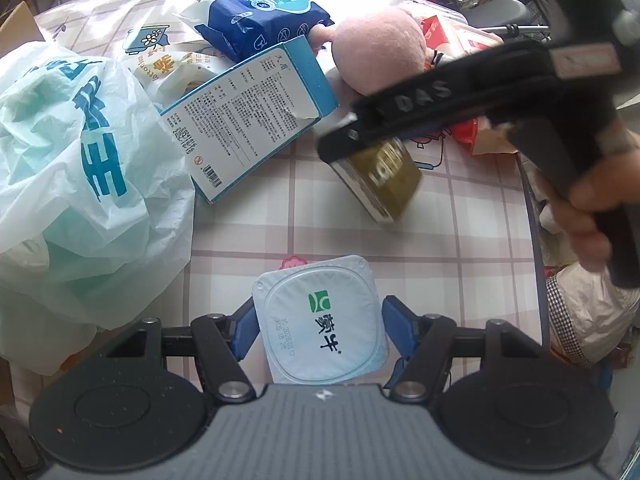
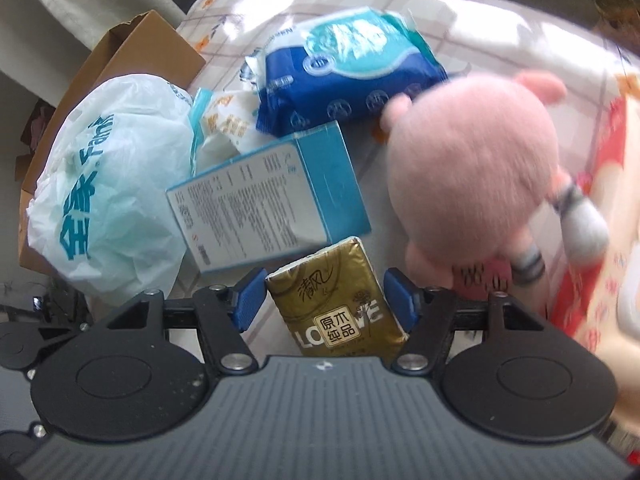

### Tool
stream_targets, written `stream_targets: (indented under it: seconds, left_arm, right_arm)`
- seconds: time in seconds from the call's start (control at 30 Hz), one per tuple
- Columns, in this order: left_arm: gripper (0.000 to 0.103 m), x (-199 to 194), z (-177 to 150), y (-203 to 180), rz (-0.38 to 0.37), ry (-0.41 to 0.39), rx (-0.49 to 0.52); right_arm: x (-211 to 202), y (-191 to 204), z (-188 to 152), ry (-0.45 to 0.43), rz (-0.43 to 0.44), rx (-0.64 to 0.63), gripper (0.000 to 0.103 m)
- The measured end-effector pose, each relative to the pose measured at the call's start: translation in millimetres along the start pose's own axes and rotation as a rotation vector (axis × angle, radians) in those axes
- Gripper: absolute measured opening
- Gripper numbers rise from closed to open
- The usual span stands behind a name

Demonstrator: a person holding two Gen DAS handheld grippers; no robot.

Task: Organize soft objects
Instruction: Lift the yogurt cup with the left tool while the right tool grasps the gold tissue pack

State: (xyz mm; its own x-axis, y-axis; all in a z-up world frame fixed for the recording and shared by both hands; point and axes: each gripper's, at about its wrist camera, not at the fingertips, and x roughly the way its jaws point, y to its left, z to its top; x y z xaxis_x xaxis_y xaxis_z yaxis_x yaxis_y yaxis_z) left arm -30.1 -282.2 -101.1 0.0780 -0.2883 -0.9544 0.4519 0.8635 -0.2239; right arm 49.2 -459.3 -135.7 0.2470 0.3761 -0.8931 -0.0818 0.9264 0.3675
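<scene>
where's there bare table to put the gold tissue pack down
The bare checked tablecloth between the yogurt cup, the blue-and-white box and the table's right edge is free. Farther back it is crowded: plastic bag, blue wipes pack and pink plush sit close together.

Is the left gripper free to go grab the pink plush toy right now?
Probably not: the left gripper has a yogurt cup between its pads, and the right gripper with its gold tissue pack crosses the way to the pink plush toy.
</scene>
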Motion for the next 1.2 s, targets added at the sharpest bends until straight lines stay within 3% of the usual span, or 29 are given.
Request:
stream_targets:
  seconds: [0.3, 0.43, 0.83, 0.97, 1.2]
  left_arm:
    - [0.067, 2.9, 4.0, 1.5, -0.004, 0.017, -0.003]
    - [0.068, 4.6, 5.1, 1.1, 0.003, 0.03, 0.01]
    - [0.065, 1.4, -0.3, -1.8, 0.035, 0.046, 0.032]
    - [0.064, 0.3, -3.0, -4.2, 0.045, 0.029, 0.045]
    - [0.064, -7.1, -10.8, -2.9, 0.04, -0.005, 0.044]
  right_arm:
    - [-16.6, -28.9, -69.8, 0.099, -0.005, 0.414, 0.065]
    - [-15.3, -29.2, -90.7, 0.095, -0.007, 0.518, 0.066]
    - [-9.8, -11.5, -86.3, 0.128, -0.037, 0.437, 0.071]
    - [-10.4, -11.9, -85.0, 0.144, -0.047, 0.406, 0.057]
    - [-17.4, -24.9, -97.9, 0.114, 0.009, 0.488, 0.046]
